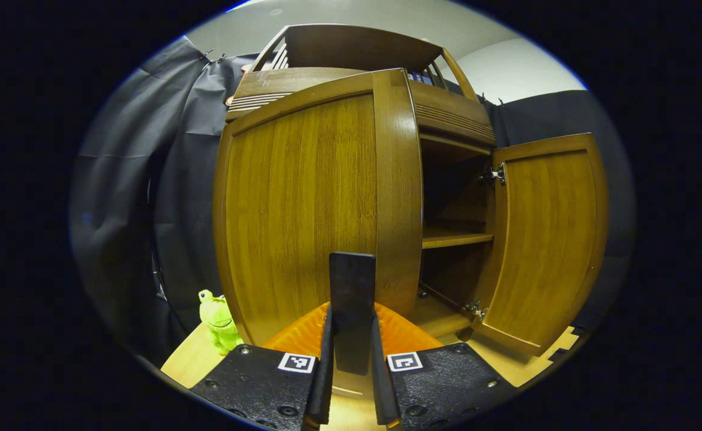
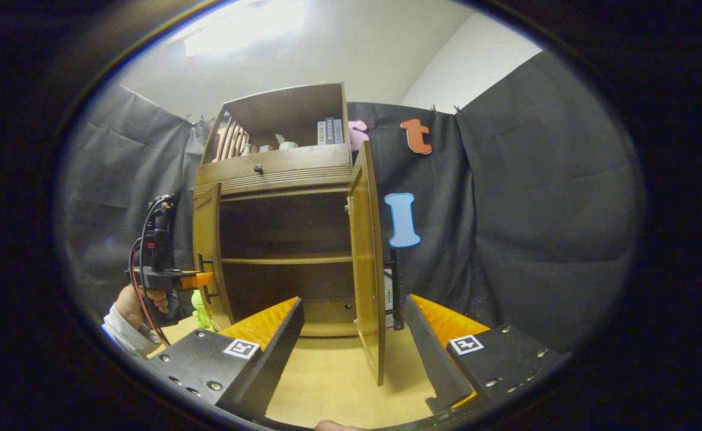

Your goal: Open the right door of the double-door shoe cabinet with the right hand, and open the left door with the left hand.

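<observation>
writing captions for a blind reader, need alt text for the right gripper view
A wooden double-door shoe cabinet stands with both doors swung open, showing bare shelves inside. The right claw is open, its fingers straddling the edge of the right door. Farther left, a hand holds the left claw at the handle of the left door.

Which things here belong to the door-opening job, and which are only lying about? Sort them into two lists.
Belong to the job:
shoe cabinet
left door, its handle between the left gripper fingers
right door, swung open
right gripper, fingers apart

Only lying about:
green frog toy
books on the top shelf
</observation>
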{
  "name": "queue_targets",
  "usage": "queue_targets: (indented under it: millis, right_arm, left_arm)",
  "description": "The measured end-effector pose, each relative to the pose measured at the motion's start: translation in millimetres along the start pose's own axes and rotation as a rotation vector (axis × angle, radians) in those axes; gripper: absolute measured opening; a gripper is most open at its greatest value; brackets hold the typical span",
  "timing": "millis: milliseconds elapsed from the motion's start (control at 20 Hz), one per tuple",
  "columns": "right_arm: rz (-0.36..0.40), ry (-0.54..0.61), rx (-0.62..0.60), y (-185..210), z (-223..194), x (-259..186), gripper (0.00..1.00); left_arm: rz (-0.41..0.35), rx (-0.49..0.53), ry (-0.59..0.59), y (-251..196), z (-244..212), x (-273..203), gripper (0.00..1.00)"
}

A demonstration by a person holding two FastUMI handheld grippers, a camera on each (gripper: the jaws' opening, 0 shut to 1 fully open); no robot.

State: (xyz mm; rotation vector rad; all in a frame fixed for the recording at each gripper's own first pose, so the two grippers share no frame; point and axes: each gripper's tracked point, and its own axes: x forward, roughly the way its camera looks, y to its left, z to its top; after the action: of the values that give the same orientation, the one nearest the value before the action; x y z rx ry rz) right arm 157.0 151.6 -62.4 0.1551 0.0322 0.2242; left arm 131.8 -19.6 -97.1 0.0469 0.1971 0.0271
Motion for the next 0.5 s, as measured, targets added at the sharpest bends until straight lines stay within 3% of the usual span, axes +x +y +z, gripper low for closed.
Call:
queue_targets:
  millis: [500]
  right_arm:
    - [0.036, -0.02, -0.004, 4.1, 1.9, 2.4, 0.99]
  left_arm:
    - [0.001, -0.009, -0.01, 3.0, 0.8, -5.8, 0.3]
